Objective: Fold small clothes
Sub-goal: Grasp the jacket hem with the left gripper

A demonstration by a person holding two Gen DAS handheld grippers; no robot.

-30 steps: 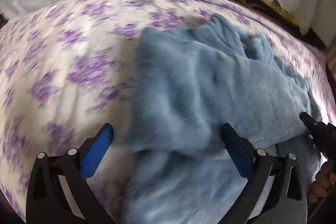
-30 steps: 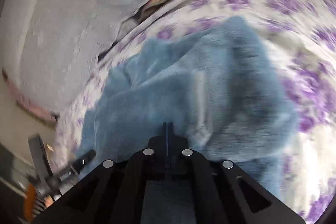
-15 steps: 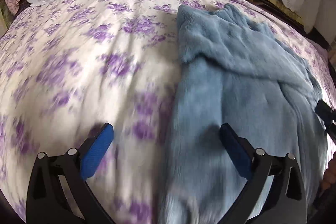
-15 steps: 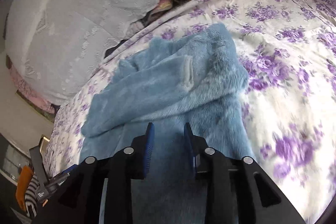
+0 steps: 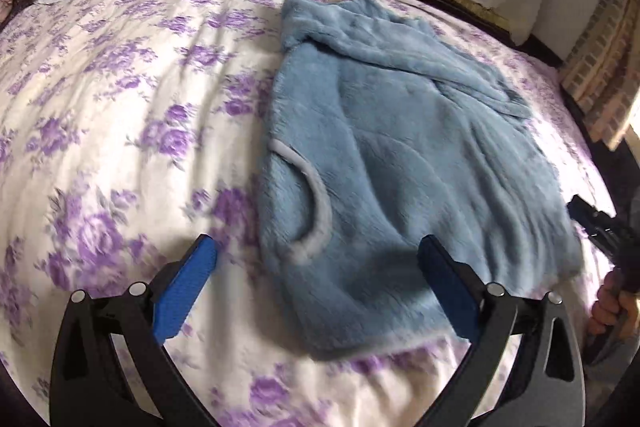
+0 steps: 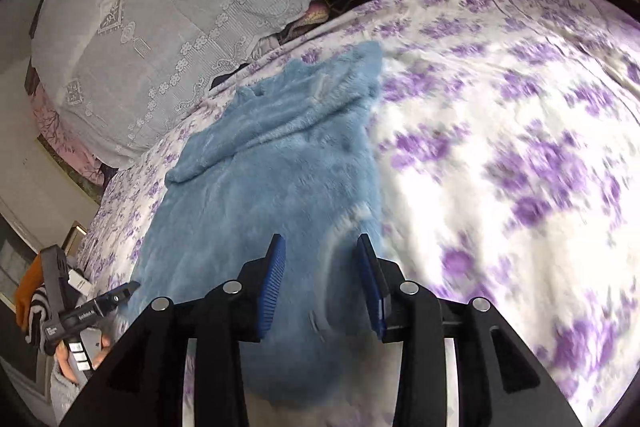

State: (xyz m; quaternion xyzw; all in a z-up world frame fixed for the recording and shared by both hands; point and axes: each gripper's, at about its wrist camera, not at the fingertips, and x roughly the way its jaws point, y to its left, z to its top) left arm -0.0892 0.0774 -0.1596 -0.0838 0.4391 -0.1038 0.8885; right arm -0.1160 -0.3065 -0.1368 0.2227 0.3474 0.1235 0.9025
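Observation:
A fluffy light-blue garment (image 5: 400,163) lies spread on the bed, with one sleeve folded across its far part; it also shows in the right wrist view (image 6: 272,187). My left gripper (image 5: 316,259) is wide open above the garment's near edge, holding nothing. My right gripper (image 6: 320,259) is open, with its blue pads above the near part of the garment and nothing between them. The other handheld gripper shows at the right edge of the left wrist view (image 5: 596,223) and at the left edge of the right wrist view (image 6: 92,311).
The bed carries a white cover with purple flowers (image 5: 120,107). White lace pillows (image 6: 168,7) lie along the head of the bed. A brick-patterned surface (image 5: 600,67) stands at the right.
The right gripper went from shut to open and let go of the garment. Both grippers drew back, and the garment now lies flatter on the bed.

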